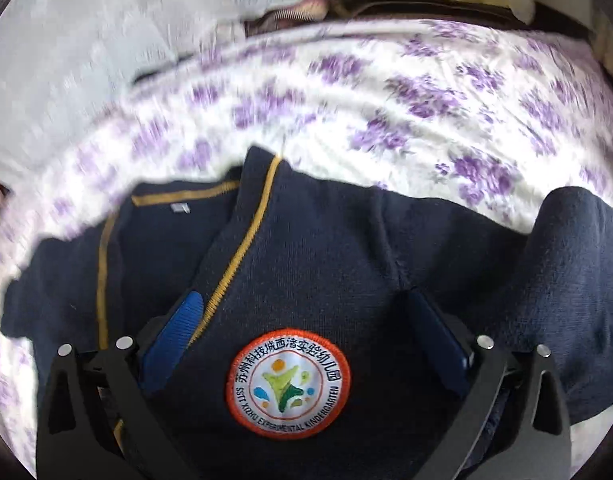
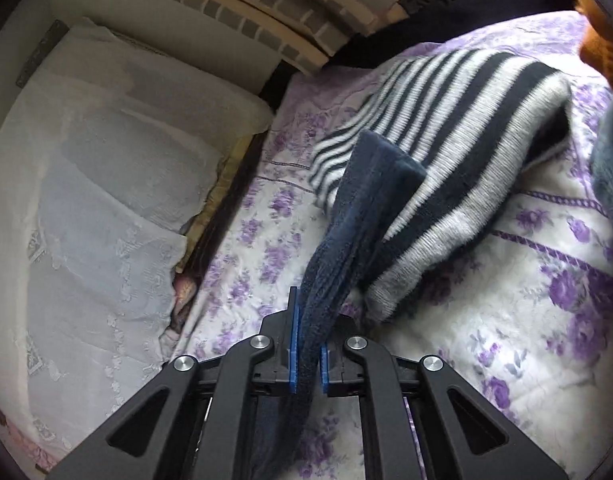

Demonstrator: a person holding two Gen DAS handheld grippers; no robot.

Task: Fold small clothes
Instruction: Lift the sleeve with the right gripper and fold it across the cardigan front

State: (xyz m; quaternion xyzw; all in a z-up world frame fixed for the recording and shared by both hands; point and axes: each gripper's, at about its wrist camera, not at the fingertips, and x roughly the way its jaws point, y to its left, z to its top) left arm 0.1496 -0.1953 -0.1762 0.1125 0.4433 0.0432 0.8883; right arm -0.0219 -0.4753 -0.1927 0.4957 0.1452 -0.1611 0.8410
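Tension is what this fold needs, I judge: the right gripper (image 2: 306, 346) has its fingers (image 2: 293, 344) pinched tight on a navy sleeve (image 2: 346, 232), so it should carry that sleeve flat across the body without dragging the striped sweater (image 2: 458, 152) just beyond it. The left gripper (image 1: 302, 328) has its fingers (image 1: 174, 336) wide, straddling the chest of the navy cardigan (image 1: 306, 248) without visibly clamping, and should only steady it. That cardigan lies on the purple-flowered bedspread (image 1: 386, 92), near side, mustard piping along its open front and a round orange-rimmed kindergarten badge (image 1: 288, 384) between the fingers.

soft daylight, motion blur, fisheye edges
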